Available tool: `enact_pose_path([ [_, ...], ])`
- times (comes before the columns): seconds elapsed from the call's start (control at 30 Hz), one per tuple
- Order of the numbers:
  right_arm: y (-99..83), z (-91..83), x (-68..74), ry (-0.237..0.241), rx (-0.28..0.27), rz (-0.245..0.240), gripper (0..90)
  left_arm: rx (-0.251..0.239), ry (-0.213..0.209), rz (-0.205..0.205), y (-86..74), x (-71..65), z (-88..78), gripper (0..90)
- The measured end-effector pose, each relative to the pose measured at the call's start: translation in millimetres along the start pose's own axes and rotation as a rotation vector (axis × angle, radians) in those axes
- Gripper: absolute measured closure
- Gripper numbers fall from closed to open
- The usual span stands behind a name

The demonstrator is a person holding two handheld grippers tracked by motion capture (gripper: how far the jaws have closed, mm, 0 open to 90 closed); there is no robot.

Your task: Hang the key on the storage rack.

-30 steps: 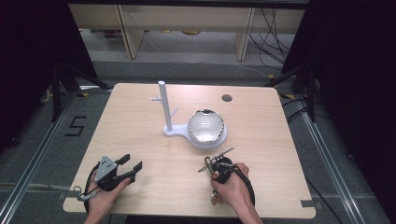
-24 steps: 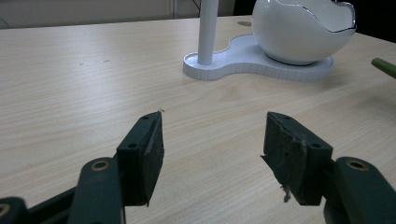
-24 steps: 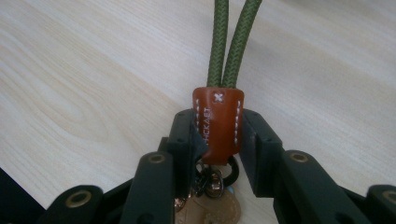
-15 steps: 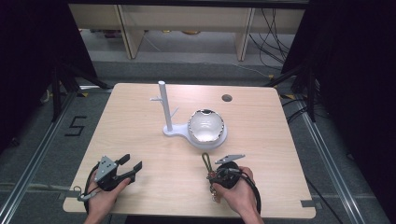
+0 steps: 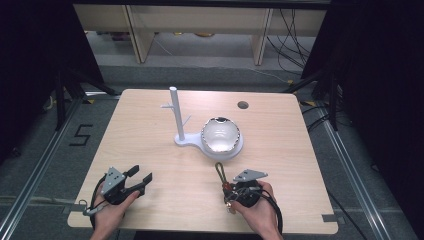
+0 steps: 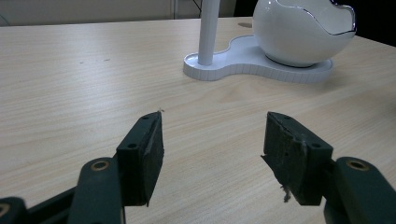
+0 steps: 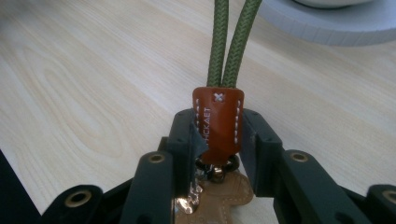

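A white stand with a thin upright post and a white egg-shaped bowl sits mid-table; the left gripper view shows its base and bowl ahead. My right gripper is shut on a keychain: its jaws clamp the brown leather tab, and a green cord loop points toward the bowl. A tan leather charm hangs under the tab. My left gripper is open near the table's front left, nothing between its pads.
A round cable hole lies at the table's back right. The wooden table has bare surface between both grippers and the stand. Shelving and cables stand beyond the far edge.
My right gripper has turned, swinging the keychain's green loop from pointing right and away to pointing straight toward the bowl. The left gripper has stayed put.
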State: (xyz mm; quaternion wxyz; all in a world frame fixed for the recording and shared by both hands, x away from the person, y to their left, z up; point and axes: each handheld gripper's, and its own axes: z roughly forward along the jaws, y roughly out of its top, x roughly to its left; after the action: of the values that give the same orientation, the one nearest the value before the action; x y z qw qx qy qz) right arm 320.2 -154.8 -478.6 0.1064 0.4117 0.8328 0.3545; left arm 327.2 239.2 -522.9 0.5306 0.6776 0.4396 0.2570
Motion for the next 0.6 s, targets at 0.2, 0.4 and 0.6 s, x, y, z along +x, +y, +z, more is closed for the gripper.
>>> enact_pose_path([
  [0.2,-5.6,-2.4,-1.1,0.003,-0.077,-0.011,68.2,0.002,0.000,0.002,0.0,-0.6,0.3,37.2],
  [0.4,-11.2,-5.7,-3.6,0.008,-0.134,-0.037,68.2,0.003,0.001,0.002,0.0,-1.0,0.5,37.3],
  [0.6,-15.2,-10.1,-3.5,0.006,-0.217,-0.043,68.3,0.002,0.004,-0.002,-0.1,-1.3,0.4,37.3],
])
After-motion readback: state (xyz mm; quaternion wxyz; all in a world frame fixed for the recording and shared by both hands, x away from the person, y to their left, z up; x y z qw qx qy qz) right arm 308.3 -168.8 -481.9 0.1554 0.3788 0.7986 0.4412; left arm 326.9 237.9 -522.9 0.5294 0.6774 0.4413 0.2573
